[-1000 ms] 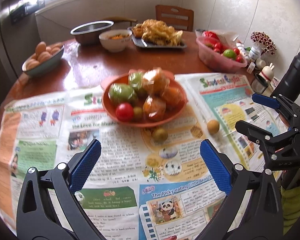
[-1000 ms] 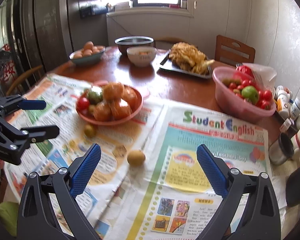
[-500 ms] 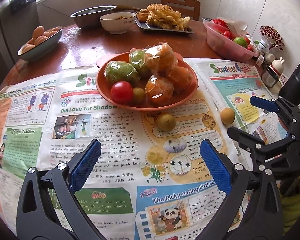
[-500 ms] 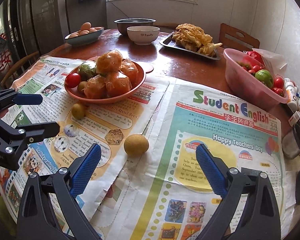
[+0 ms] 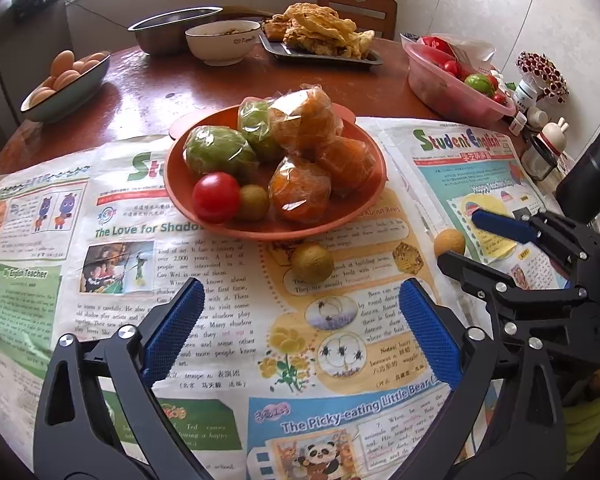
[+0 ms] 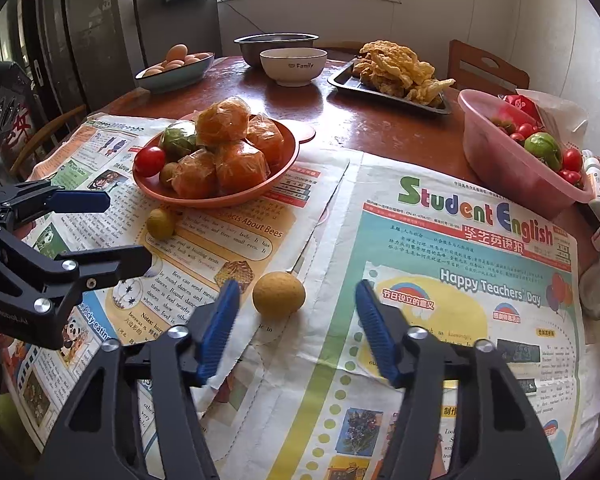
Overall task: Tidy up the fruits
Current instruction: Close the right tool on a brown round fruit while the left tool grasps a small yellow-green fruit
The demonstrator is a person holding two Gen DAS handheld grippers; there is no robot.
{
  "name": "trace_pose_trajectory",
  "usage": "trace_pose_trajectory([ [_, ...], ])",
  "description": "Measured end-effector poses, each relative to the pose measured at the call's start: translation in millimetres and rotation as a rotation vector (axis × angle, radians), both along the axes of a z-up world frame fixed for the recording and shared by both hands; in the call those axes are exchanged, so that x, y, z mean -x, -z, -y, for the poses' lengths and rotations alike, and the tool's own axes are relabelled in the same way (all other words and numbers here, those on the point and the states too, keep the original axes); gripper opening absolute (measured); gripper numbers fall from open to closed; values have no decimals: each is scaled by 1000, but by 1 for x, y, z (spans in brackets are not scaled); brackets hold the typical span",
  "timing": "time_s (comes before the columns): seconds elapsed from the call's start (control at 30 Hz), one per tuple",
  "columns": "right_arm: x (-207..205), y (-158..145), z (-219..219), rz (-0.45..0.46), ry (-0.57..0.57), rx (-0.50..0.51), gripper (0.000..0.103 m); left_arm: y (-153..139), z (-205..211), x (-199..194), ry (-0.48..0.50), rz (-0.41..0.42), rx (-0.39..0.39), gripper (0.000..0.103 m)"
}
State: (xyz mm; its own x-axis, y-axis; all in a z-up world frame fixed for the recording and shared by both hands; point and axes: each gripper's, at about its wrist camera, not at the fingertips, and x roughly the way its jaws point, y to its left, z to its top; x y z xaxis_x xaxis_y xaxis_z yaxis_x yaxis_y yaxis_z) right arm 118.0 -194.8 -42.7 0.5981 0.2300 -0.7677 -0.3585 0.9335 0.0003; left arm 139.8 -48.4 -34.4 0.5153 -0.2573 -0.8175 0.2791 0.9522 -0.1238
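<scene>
Wrapped fruits [image 5: 300, 160] piled on plate [image 5: 364, 216], 2 loose

Newspapers [image 6: 440, 280] are lying spread over the near half of the round wooden tabletop [image 6: 360, 120]. Farther back, a bowl of eggs [image 6: 176, 66] is sitting at the left, a steel bowl [image 6: 276, 46] is standing behind a white bowl [image 6: 293, 66], and a dark tray [image 6: 384, 88] is carrying a heap of fried food [image 6: 400, 70]. A wooden chair [image 6: 488, 70] is standing beyond the tabletop. Small bottles [image 5: 530, 98] are clustering at the right edge.
</scene>
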Motion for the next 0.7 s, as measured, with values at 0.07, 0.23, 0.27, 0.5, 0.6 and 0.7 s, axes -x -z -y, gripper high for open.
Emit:
trace_pose_trajectory([
  [0.07, 0, 2, -2, -5, -14, 2, 38, 1, 1, -2, 0, -7, 2, 85],
  [0.23, 2, 4, -6, -5, -49, -10, 27, 2, 5, -4, 17, -18, 10, 70],
  [0.27, 2, 4, -6, -7, -50, -15, 27, 3, 5, -4, 15, -21, 12, 63],
  [0.5, 5, 4, -4, -6, -50, -28, 27, 11, 15, -5, 60, -43, 17, 44],
  [0.6, 5, 4, -4, -8, -49, -34, 27, 11, 17, -6, 62, -35, 6, 38],
  [0.7, 5, 4, -3, -11, -49, -42, 27, 12, 17, -8, 63, -36, 13, 25],
])
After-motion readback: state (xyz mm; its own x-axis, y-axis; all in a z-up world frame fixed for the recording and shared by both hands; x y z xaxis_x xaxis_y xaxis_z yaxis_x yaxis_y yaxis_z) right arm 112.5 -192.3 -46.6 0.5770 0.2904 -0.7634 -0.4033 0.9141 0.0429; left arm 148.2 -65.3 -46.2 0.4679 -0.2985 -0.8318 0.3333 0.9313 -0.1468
